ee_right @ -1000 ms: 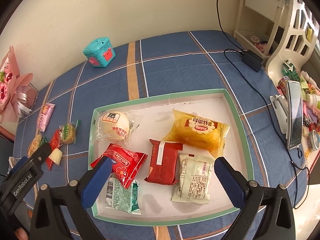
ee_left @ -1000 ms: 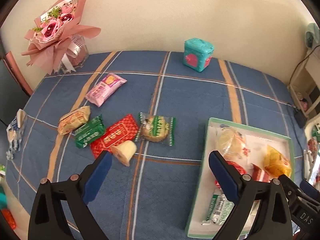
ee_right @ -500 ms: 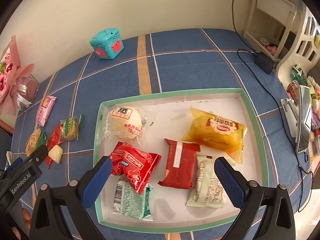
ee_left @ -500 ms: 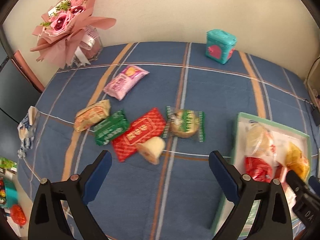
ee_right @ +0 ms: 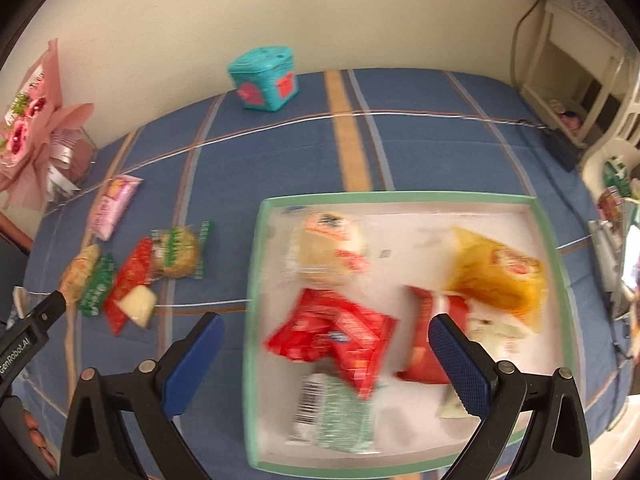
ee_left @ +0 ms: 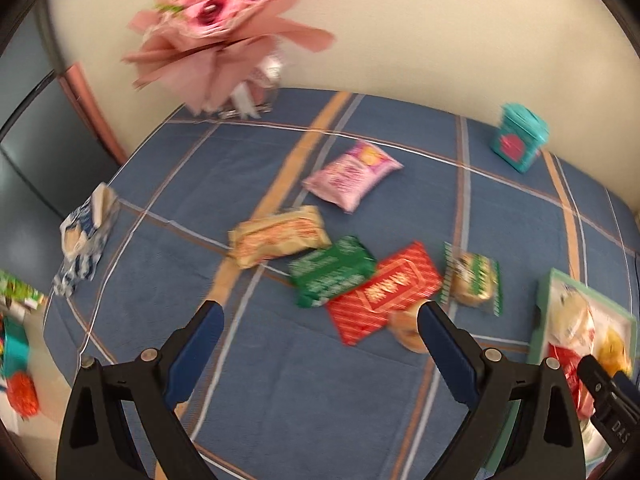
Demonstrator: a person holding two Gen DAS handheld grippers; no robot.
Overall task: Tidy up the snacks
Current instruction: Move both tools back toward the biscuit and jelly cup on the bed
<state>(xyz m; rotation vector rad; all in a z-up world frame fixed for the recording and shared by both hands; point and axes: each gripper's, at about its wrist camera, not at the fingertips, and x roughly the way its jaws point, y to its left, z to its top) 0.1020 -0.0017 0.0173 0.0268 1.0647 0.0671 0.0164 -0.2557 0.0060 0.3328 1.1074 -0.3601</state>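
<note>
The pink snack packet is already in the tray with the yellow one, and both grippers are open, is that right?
Not quite. The pink snack packet lies on the blue cloth, outside the tray, as the left wrist view shows. The yellow packet is in the tray, and both the left gripper and the right gripper are open.

place: home room | surface: blue plaid tablecloth (ee_left: 360,380) | behind it: pink bouquet (ee_left: 224,28), teal toy box (ee_right: 264,78) by cream wall | right of cloth: white shelf (ee_right: 576,76)
</note>
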